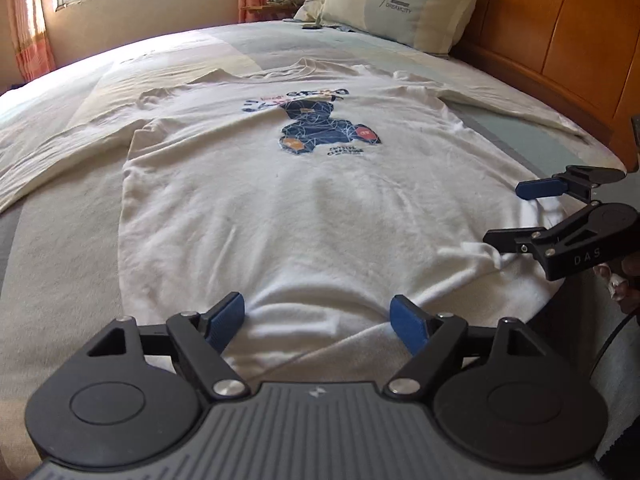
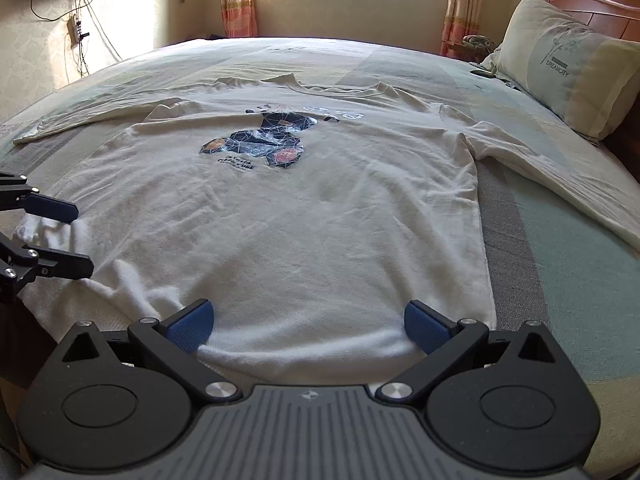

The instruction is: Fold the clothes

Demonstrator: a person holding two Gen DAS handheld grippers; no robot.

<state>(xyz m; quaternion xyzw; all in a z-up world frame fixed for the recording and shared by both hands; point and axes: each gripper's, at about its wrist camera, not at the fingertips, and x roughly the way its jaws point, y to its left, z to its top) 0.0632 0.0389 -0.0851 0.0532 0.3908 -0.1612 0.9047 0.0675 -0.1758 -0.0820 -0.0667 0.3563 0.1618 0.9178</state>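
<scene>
Left wrist view: the white shirt [image 1: 288, 200] lies flat, print up, on the bed [image 1: 48, 280], its length running away from both grippers. Left gripper [image 1: 318, 322] and right gripper [image 2: 308, 326], jaws apart and holding nothing, sit at the near hem, equally close.

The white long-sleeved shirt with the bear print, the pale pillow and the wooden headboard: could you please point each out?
White long-sleeved shirt with the bear print [image 2: 304, 232]: right wrist view, plain front.
Pale pillow [image 1: 400, 4]: left wrist view, printed face.
Wooden headboard [image 1: 560, 28]: left wrist view, panel.
</scene>
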